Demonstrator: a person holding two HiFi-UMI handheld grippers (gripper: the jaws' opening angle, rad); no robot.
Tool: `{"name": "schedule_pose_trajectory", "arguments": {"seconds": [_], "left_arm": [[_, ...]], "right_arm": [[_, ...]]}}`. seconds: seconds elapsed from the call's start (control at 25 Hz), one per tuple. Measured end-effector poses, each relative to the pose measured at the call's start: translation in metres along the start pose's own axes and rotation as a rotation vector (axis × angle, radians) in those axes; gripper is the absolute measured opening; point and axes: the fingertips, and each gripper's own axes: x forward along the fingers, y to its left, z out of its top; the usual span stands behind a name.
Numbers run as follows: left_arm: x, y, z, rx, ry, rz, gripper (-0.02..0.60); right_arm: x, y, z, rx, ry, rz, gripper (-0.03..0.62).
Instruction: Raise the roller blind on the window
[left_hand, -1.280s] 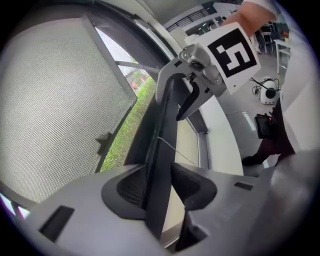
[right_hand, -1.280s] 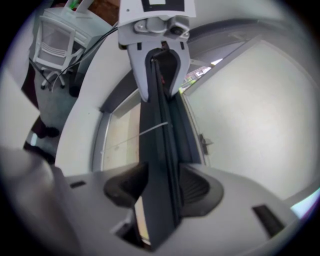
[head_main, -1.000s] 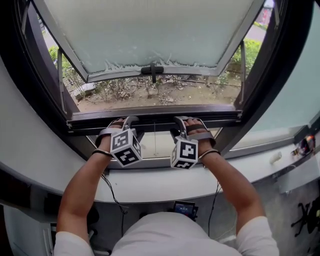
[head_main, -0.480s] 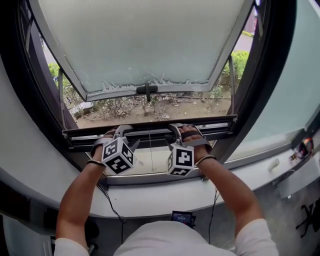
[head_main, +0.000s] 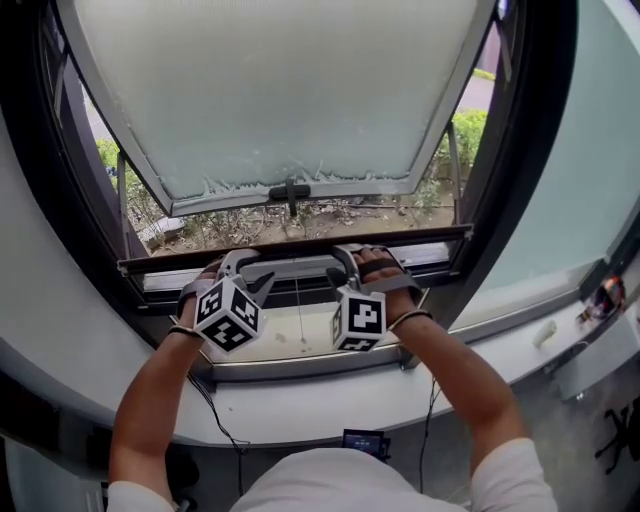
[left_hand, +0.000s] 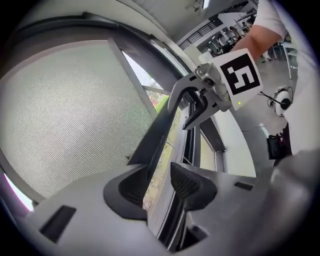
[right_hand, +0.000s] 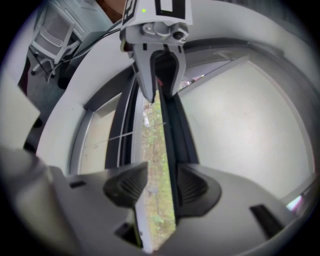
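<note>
Window opening viewed steeply from above, with both tools engaged on the roller blind bar. The bar is shown as a dark rail crossing the opening from side to side, raised clear of the white sill that lies below both grippers. The left hand-held gripper is closed on the bar: the rail is seen running between its two ribbed pads, which are pressed against its sides. The right hand-held gripper is closed on the same bar, near the left one along the rail, with one pad set against the rail's pale edge and the other against its dark edge. The two grippers are set apart, and a thin cord is seen hanging between them, in front of a pale surface that fills the space beneath them, from bar to sill. Beyond the jaws a frosted sash is tilted outward, its dark handle lying ahead of the gap between the grippers. Shrubs and bare soil are visible between sash and bar. Each gripper is carried by a hand with the forearm extended toward the window.
</note>
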Motion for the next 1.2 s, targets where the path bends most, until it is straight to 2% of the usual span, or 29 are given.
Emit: {"name": "schedule_pose_trajectory", "arguments": {"seconds": [0.16, 0.6, 0.84, 1.2], "left_arm": [[-0.004, 0.012, 0.008, 0.031, -0.004, 0.015, 0.145], [-0.017, 0.033, 0.024, 0.035, -0.035, 0.054, 0.14], [-0.028, 0.055, 0.041, 0.04, -0.064, 0.099, 0.14], [-0.041, 0.08, 0.062, 0.09, -0.057, 0.115, 0.14]], "right_arm": [[-0.002, -0.013, 0.001, -0.011, 0.002, -0.024, 0.193], [-0.009, -0.039, 0.006, -0.015, -0.013, -0.084, 0.193], [-0.016, -0.069, 0.012, -0.002, -0.027, -0.144, 0.194], [-0.026, -0.106, 0.018, 0.007, -0.037, -0.191, 0.193]]}}
